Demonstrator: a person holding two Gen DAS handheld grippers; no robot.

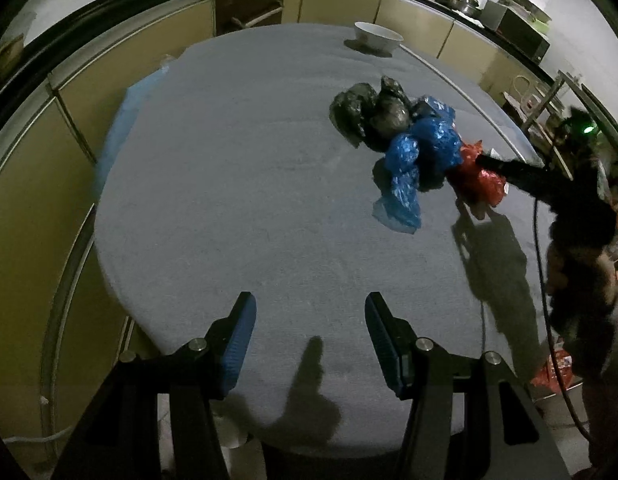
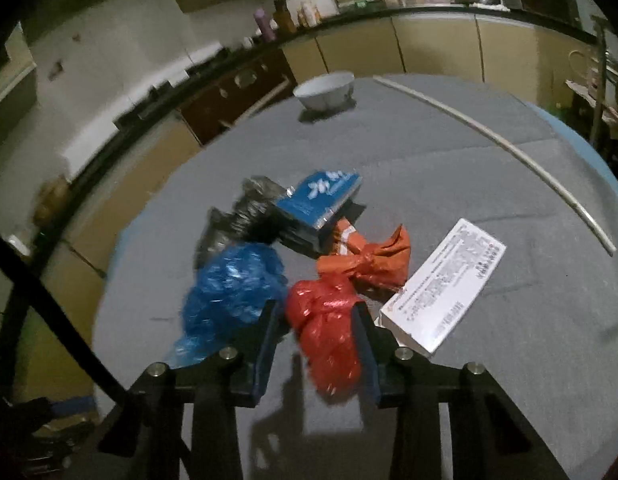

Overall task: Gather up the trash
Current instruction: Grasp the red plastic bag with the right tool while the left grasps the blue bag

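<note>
Trash, a crumpled red plastic bag [image 2: 329, 332], sits between the right gripper [image 2: 319, 316] fingers, which close around it on the grey desk [image 2: 489, 380]. Left gripper [image 1: 307, 328] hangs half-open, empty. Blue crinkled bag [image 2: 229, 292], black bags [image 1: 369, 110], white carton [image 2: 445, 284] remain uncollected.

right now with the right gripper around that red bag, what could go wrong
The red bag is crumpled, slippery-looking plastic, so it may slide out of the right gripper when lifted. The blue bag and orange wrapper lie against it and could get dragged along, perhaps nudging the white box.
</note>
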